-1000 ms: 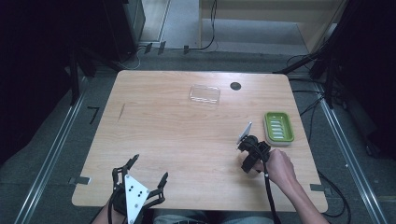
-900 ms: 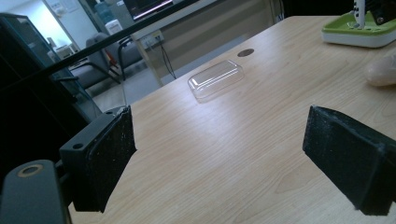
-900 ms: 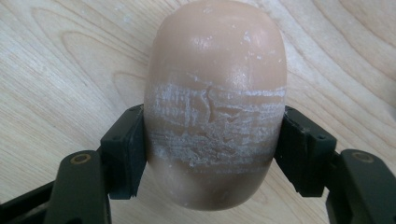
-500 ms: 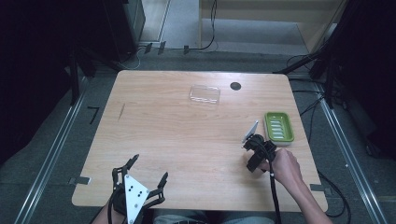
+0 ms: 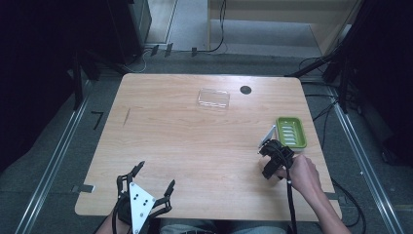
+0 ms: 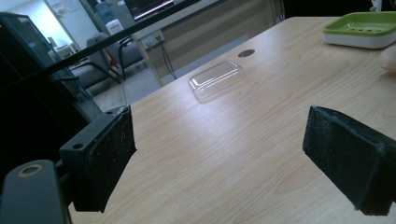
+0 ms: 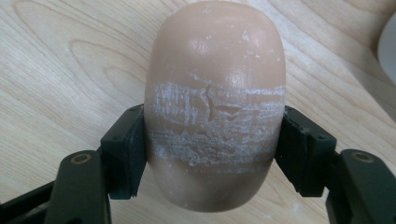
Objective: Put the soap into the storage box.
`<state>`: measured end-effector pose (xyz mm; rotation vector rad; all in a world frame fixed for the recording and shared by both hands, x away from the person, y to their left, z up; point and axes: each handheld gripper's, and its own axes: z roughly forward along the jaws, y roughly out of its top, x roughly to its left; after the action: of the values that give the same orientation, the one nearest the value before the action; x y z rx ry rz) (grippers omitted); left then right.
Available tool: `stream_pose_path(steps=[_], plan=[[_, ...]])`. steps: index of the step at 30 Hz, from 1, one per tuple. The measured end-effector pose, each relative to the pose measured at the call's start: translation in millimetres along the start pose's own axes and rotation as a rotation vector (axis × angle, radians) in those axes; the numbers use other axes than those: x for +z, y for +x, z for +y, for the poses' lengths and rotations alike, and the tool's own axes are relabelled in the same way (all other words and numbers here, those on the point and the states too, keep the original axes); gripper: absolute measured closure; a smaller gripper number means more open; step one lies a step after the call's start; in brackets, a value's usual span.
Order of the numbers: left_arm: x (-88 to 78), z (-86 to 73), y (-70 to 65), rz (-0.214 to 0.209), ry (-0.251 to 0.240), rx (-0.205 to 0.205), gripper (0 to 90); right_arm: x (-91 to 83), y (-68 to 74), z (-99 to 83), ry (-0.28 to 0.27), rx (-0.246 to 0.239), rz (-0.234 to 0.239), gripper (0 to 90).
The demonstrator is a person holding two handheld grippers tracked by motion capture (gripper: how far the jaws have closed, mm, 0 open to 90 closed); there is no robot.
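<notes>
A tan oval soap bar with a whitish scuffed band is pinched across its middle by my right gripper, held just over the wooden table. In the high view my right gripper sits right beside the lower left corner of a green soap dish, with a person's hand behind it. My left gripper rests near the table's front left edge, open, with nothing between its jaws. The green soap dish appears far off in the left gripper view.
A clear plastic lid lies at the back middle of the table, next to a dark round hole. The left gripper view shows the lid ahead. Dark equipment and cables surround the table.
My right gripper has shifted a little to the right, closer to the green dish, with the soap still in it. The left gripper has stayed put.
</notes>
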<state>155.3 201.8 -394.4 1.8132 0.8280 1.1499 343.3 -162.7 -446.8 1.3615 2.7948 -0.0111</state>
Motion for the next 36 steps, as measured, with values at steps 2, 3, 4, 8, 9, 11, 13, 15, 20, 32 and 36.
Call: stream_pose_path(steps=[2, 3, 4, 8, 9, 11, 13, 15, 20, 32, 36], plan=[[0.0, 0.0, 0.0, 0.0, 0.001, 0.001, 9.9, -0.9, -1.9, -1.3, -0.001, 0.006, -0.002, 33.1], [0.0, 0.0, 0.0, 0.0, 0.001, 0.001, 9.9, -1.3, -2.8, -2.0, 0.0, 0.009, -0.002, 33.2], [-0.1, 0.0, 0.0, 0.0, 0.001, 0.001, 9.9, -1.4, -4.4, -2.7, -0.001, 0.002, -0.005, 33.2], [-0.1, 0.0, -0.1, 0.0, 0.0, 0.001, 9.9, -3.2, -8.2, -5.1, 0.001, 0.018, -0.008, 33.2], [-0.1, 0.0, -0.1, 0.0, 0.0, 0.001, 9.9, -3.6, -9.3, -5.8, 0.0, 0.016, -0.007, 33.2], [-0.2, 0.0, -0.1, 0.0, 0.001, 0.002, 9.9, -4.1, -10.4, -6.3, 0.001, 0.02, -0.006, 33.2], [-0.1, 0.0, -0.2, 0.0, 0.0, 0.002, 9.9, -5.4, -12.9, -7.6, 0.0, 0.025, -0.006, 33.2], [-0.1, 0.0, -0.3, 0.0, 0.0, 0.002, 9.9, -6.1, -14.5, -8.5, -0.002, 0.027, -0.008, 33.2], [-0.1, 0.0, -0.2, 0.0, 0.0, 0.002, 9.9, -8.2, -19.0, -10.7, -0.002, 0.038, -0.01, 33.2], [-0.1, 0.1, -0.4, 0.0, -0.001, 0.001, 9.9, -13.5, -32.3, -16.6, -0.016, 0.073, -0.009, 33.2], [0.1, 0.0, -0.4, -0.001, 0.0, 0.002, 9.9, -15.4, -36.8, -18.4, -0.028, 0.083, -0.008, 33.2]])
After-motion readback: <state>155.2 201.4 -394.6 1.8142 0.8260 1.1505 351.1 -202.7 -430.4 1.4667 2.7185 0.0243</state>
